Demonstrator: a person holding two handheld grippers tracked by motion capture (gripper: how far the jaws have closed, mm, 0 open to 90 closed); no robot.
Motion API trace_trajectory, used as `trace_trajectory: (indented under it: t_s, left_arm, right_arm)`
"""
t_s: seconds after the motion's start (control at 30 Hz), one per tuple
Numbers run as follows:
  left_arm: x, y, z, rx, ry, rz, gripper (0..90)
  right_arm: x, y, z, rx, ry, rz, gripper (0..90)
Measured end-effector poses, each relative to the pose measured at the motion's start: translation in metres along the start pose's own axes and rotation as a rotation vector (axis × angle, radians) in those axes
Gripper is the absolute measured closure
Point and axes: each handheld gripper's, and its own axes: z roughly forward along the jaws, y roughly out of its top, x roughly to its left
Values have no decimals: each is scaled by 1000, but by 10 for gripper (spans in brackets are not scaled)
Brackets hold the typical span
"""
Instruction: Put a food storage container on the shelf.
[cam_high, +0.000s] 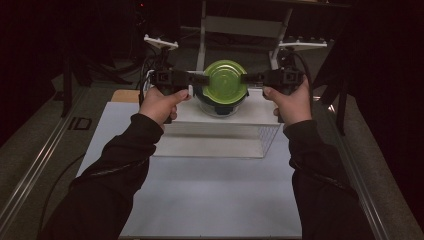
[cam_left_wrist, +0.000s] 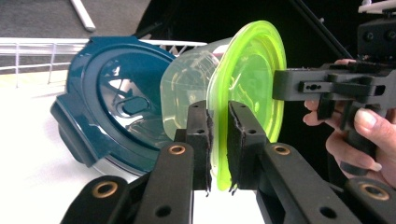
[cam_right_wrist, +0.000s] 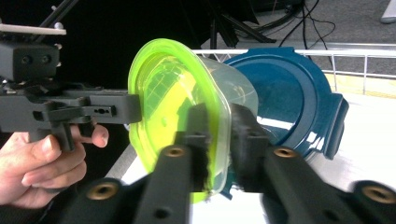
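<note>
Hands level, opposed: left gripper & right gripper each pinch green lid rim.

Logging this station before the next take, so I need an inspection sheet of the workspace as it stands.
Surface: white tabletop, with a clear box on it.
Job's things: green lid on a clear container, which sits on a dark blue lid.
Clutter: nothing seen.
Grippers: left gripper and right gripper each clamp the green lid's rim from opposite sides.
Cables: black cables trail behind the left gripper.
Surroundings: dark; white frame behind the table.
</note>
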Motion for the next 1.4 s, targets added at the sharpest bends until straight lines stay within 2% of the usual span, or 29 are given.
trace_trajectory:
  t_s: [0.2, 0.3, 0.4, 0.47, 0.53, 0.6, 0.63, 0.67, 0.8, 0.97, 1.07, 1.1, 1.13, 1.2, 1.33, 1.37, 1.4]
  left_arm:
    - [3, 2, 5, -7, 13, -18, 707]
    - [6, 4, 7, -17, 21, -23, 644]
    - [6, 4, 10, -24, 41, -17, 588]
    - [8, 6, 12, -39, 67, -27, 580]
    - [9, 8, 13, -51, 74, -39, 580]
    - [10, 8, 14, -56, 75, -41, 579]
    - [9, 10, 17, -49, 81, -24, 579]
    - [10, 10, 19, -46, 80, -24, 508]
    - [8, 9, 20, -61, 92, -17, 433]
    - [6, 8, 12, -96, 74, -14, 369]
    - [3, 3, 6, -113, 44, 23, 294]
    - [3, 3, 6, -113, 44, 23, 282]
    - [0, -1, 2, -117, 37, 51, 281]
    - [-2, -5, -3, -134, 3, 72, 229]
    - [-7, -16, -14, -183, -13, 132, 160]
    - [-8, -19, -16, -199, -16, 145, 147]
    - [-8, -19, -16, -199, -16, 145, 140]
  right_arm:
    - [-6, -1, 8, 5, -23, 18, 709]
    - [-9, -1, 9, 4, -15, 40, 709]
    - [-9, 1, 10, 7, -20, 48, 695]
    - [-10, 4, 12, 0, -24, 62, 654]
    - [-10, 5, 12, -5, -14, 70, 631]
    - [-9, 5, 13, -4, -11, 68, 614]
    - [-9, 5, 13, -7, -11, 67, 601]
    - [-9, 5, 14, -9, -6, 68, 561]
    - [-8, 4, 15, -13, -5, 54, 483]
    - [-10, 1, 12, -28, -4, 29, 417]
    - [-11, -2, 10, -21, -2, 15, 399]
    - [-11, -2, 10, -21, -2, 15, 399]
    - [-12, -6, 8, -17, 0, 13, 395]
    - [-12, -11, 6, -16, 0, 6, 391]
    - [-9, -18, 1, -25, -4, -26, 387]
    - [-7, -20, 0, -26, 0, -31, 418]
    - [-7, -20, 0, -26, 0, -31, 418]
